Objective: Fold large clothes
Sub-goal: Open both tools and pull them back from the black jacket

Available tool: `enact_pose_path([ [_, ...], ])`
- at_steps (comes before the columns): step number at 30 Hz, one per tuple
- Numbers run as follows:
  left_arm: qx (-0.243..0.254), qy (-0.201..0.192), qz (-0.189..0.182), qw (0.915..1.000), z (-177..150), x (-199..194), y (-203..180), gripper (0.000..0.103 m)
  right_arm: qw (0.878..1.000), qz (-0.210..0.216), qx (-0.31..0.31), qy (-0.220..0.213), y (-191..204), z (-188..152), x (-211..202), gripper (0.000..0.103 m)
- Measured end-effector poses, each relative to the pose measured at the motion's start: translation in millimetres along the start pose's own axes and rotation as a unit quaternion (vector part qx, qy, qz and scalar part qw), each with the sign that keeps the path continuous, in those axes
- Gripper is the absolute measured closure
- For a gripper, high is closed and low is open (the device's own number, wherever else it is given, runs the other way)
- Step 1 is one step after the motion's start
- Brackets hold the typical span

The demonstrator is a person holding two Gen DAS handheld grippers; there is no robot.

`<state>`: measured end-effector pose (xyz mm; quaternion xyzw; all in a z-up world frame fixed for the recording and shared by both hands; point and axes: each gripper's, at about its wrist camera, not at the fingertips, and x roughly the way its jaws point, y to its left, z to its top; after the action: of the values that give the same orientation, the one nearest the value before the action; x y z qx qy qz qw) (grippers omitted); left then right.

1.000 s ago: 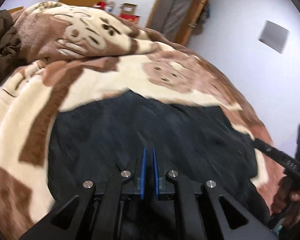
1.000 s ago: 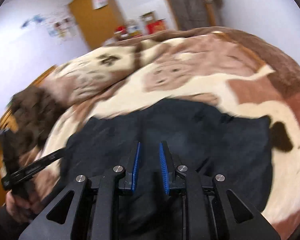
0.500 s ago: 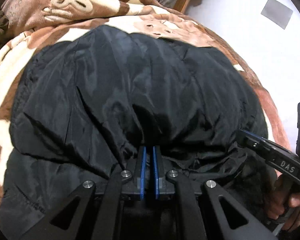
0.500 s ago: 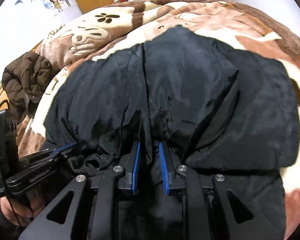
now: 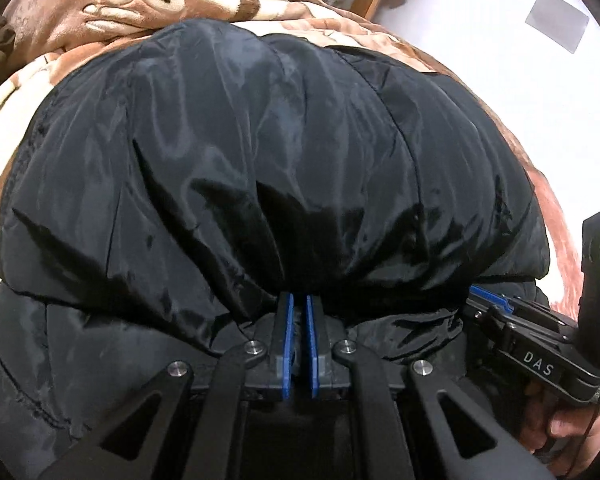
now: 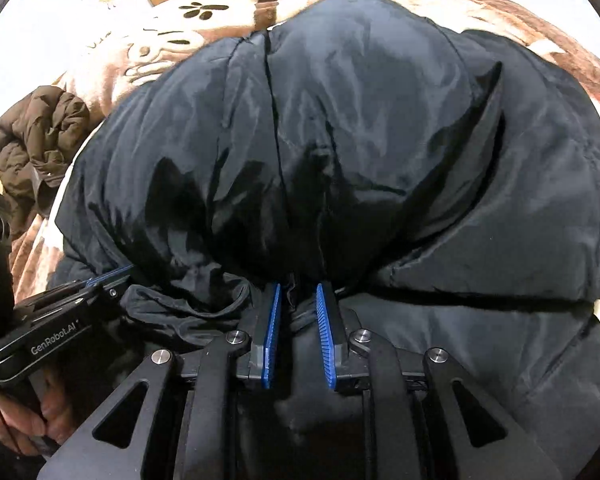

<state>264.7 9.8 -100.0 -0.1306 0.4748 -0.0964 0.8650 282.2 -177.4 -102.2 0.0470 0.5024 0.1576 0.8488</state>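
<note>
- The black jacket (image 5: 284, 152) lies folded over on the bed's brown blanket (image 5: 148, 4).
- The left hand-held gripper (image 5: 298, 312) pinches its folded edge.
- The right hand-held gripper (image 6: 298, 300), narrowly parted, grips bunched fabric.

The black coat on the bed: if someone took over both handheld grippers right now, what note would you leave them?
Left gripper: jaws shut on the coat's near edge.
Right gripper: jaws narrowly apart, pinching coat fabric between them.
Coat lies on the blanket; the gripped layer is folded over a lower layer nearer the cameras.
Brown jacket sits bunched off to the left, untouched.
Done: one fold, apparently.
Left: probably lay the edge down, release, smooth, fold again.
</note>
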Motion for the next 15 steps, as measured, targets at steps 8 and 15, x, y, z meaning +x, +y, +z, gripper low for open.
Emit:
enact_pose_path([
  [8, -0.006, -0.010, -0.002, 0.9999, -0.9, 3.2, 3.4, 0.094, 1.000, 0.005, 0.001, 0.001, -1.5, 4.0, 2.0, 0.085],
  [15, 0.003, -0.007, 0.011, 0.9999, -6.3, -32.4, -8.3, 0.094, 1.000, 0.012, 0.012, -0.016, -4.4, -7.0, -51.0, 0.077],
])
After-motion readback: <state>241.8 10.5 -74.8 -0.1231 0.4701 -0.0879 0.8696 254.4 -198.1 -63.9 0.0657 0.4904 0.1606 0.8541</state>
